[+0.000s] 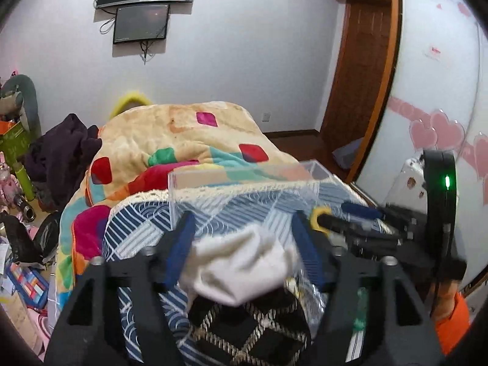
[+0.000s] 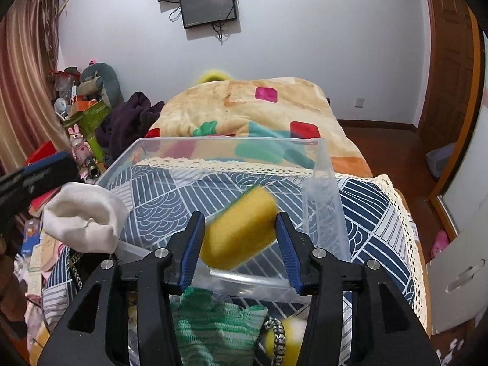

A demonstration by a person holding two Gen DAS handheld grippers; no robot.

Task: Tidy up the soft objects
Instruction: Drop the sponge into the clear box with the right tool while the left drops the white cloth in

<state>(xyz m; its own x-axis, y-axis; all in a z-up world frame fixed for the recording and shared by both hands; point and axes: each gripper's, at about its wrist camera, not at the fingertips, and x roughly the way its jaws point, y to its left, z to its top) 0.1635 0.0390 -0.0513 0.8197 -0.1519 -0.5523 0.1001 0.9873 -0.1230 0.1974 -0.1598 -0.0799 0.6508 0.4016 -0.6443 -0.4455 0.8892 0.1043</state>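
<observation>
Left gripper [image 1: 244, 244]: blue pads clamped on a white cloth [image 1: 244, 268], which bulges between them and hangs over the patterned blue-and-white bedcover [image 1: 137, 228]. Right gripper [image 2: 241, 235]: fingers pressed against both sides of a yellow sponge [image 2: 239, 228] with a green backing, held tilted over the near edge of a clear plastic bin [image 2: 320, 180]. The bin sits on the bedcover, beyond both grippers. From the right wrist view the white cloth appears left of the bin, just outside its left wall. Near side, below the right gripper: a green mesh cloth [image 2: 213, 326] and a second yellow sponge [image 2: 292, 335]. Far side: a multicoloured blanket [image 2: 244, 106] heaped on the bed.
</observation>
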